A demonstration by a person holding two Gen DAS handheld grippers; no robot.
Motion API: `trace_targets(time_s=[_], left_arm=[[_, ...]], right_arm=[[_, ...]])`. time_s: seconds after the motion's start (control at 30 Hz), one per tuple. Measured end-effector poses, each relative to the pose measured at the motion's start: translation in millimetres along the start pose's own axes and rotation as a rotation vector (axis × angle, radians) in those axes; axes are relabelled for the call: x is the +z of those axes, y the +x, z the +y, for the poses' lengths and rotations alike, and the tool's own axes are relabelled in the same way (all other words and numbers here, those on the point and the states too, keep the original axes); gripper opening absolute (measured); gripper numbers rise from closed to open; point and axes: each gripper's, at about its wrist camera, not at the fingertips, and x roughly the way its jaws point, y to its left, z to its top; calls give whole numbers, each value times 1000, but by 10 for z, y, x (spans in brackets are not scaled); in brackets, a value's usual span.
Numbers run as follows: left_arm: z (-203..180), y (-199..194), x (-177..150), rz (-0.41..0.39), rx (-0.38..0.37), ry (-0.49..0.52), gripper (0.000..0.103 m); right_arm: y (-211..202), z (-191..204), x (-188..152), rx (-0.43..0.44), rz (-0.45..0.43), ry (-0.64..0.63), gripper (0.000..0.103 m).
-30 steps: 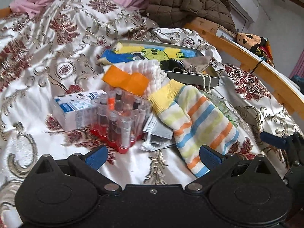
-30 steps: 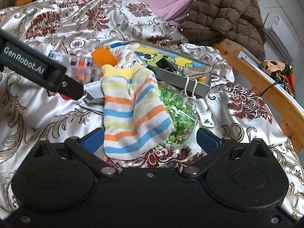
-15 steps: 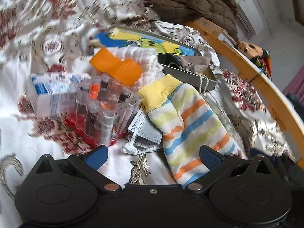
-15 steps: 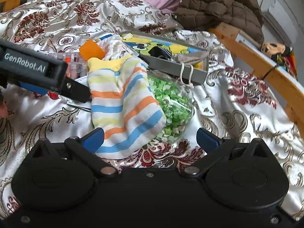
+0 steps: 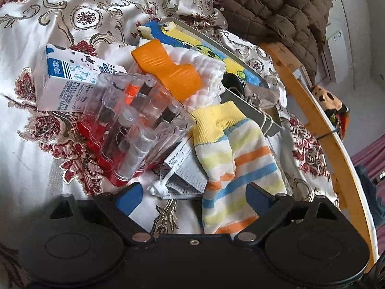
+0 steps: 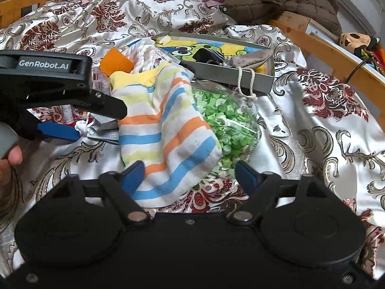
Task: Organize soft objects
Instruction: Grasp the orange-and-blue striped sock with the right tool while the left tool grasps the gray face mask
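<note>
A striped sock [image 5: 240, 163] [image 6: 168, 130] with a yellow cuff lies on the satin bedspread, partly over a grey face mask [image 5: 185, 171] [image 6: 105, 133]. My left gripper [image 5: 193, 197] [image 6: 101, 124] is low over the mask's ear loop and the sock's edge. Its jaws are closing, and the pads press on nothing. My right gripper [image 6: 190, 172] straddles the sock's toe end, jaws closing, with the sock and a clear bag of green bits [image 6: 228, 125] between the pads. A white quilted cloth [image 5: 204, 72] lies behind.
A clear case of tubes [image 5: 134, 130], a blue-and-white carton [image 5: 72, 79] and an orange clip [image 5: 166, 69] crowd the left. A grey tray [image 6: 228, 74] holds a cartoon towel and a drawstring pouch [image 6: 250, 59]. A wooden bed rail [image 5: 312, 110] runs along the right, with a brown jacket [image 5: 276, 7] behind.
Both grippers have come lower and closer to the sock, and both pairs of jaws have narrowed. The left view has rolled, and the tube case and mask now loom nearer.
</note>
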Motion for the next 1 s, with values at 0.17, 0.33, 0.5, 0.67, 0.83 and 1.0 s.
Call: trace_targets(time_s=[0.17,0.33,0.5,0.67,0.83,1.0], left_arm=[[52,43,6,0,-17,-31,77],[101,81,21,0,-7,-52,62],[120,109,19,8,1,-46,54],[102,126,4,11,8,-21,39],[91,129,-23,21,-1,0,22],[62,104,-52,23,0,16,14]], right_arm=[[9,-5,16,5,-11,21,60],[14,-17,24,5,-19,30,48],[16,7,22,7,-18,27,33],[15,5,24,16,-24,17,13],[-10,6,26,13,-41,-12,4],[-82,-16,35,-4,-80,-41,3]])
